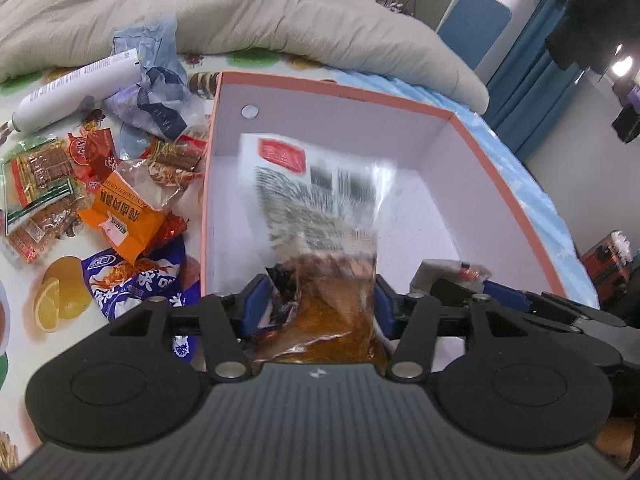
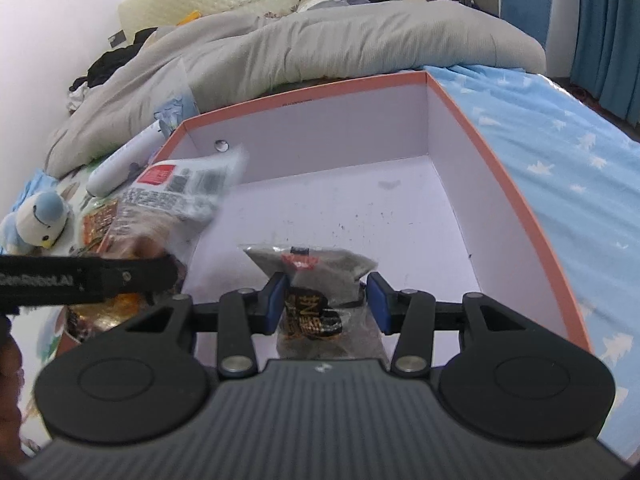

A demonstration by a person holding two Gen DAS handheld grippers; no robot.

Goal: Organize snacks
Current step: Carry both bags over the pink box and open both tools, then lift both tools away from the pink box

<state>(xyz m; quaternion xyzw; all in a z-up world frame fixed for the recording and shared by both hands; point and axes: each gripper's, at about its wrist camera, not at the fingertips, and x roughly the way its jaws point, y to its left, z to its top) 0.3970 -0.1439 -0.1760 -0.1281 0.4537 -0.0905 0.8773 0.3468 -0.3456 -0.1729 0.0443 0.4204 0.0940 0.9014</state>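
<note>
Blue pads of the left gripper (image 1: 318, 304) pinch a clear packet of reddish-brown snack (image 1: 320, 208), its white printed label blurred, held over the near left corner of the pink-rimmed white box (image 1: 500, 120). The right gripper (image 2: 326, 300) clamps a small dark sachet (image 2: 316, 280) above the box's near edge. Loose snacks (image 1: 100, 200) lie heaped on the printed bedsheet (image 1: 24, 92) just beside the box's left wall, with a white tube (image 1: 76, 88) and a grey duvet (image 1: 280, 12) beyond.
</note>
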